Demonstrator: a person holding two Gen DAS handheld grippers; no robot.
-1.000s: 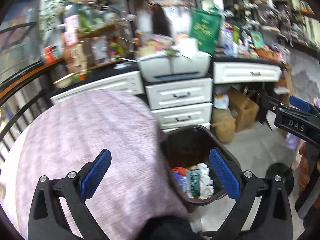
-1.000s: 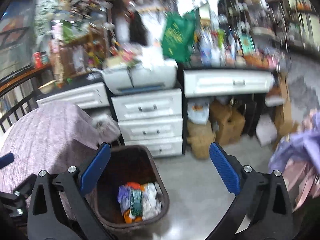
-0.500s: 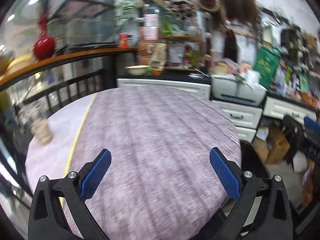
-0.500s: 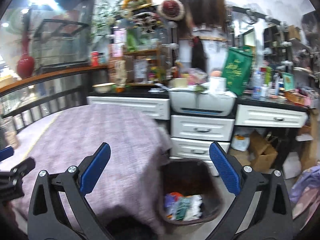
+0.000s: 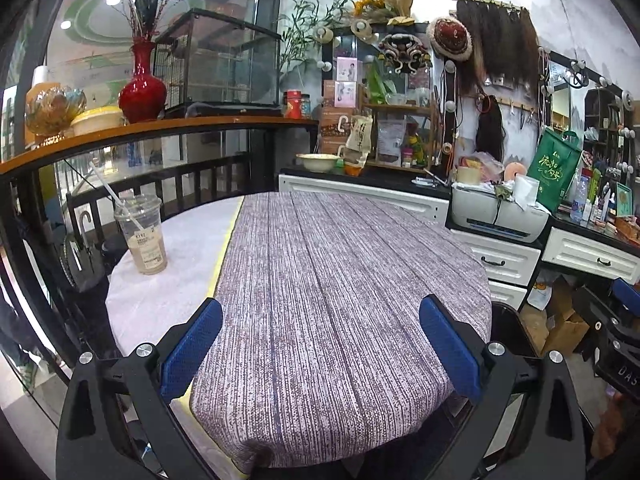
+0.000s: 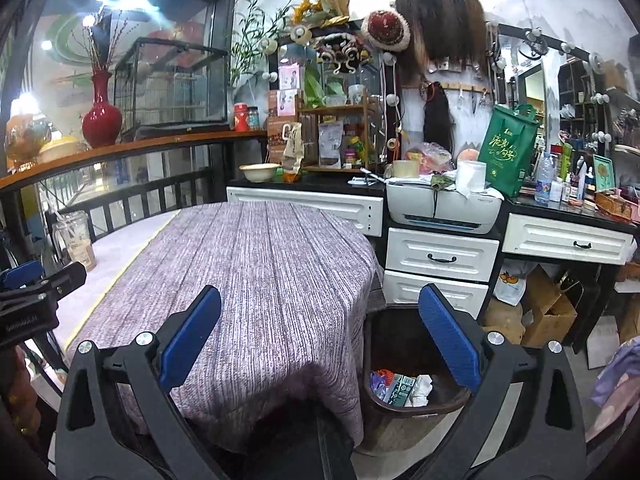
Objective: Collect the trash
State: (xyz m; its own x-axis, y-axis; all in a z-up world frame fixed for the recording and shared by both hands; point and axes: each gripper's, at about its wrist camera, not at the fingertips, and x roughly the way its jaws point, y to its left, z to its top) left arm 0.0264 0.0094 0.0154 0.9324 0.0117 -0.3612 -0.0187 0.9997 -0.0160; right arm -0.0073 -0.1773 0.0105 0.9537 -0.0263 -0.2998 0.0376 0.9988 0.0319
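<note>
Hovering over the near edge of the table (image 5: 332, 272), the left gripper (image 5: 320, 356) has its blue pads spread wide with nothing between them. The right gripper (image 6: 320, 340) is likewise wide apart and empty, held above the table's right edge and the bin (image 6: 404, 420). A purple striped cloth (image 5: 344, 304) covers most of the table and hangs over its rim; a white strip of tabletop shows on the left. On that strip, well apart from both grippers, stands a clear plastic cup (image 5: 142, 236) with a straw and a label, holding a pale brown drink in its lower part. Nothing lies on the cloth between the grippers and the cup.

The bin is dark brown and sits on the floor just beside the table, right of the hanging cloth. Inside it lie crumpled white paper, a green carton and bits of purple and orange wrapping. Behind it are white drawers (image 6: 440, 260) with a printer (image 6: 444, 208) on top, and cardboard boxes (image 6: 548, 312) under the counter.
</note>
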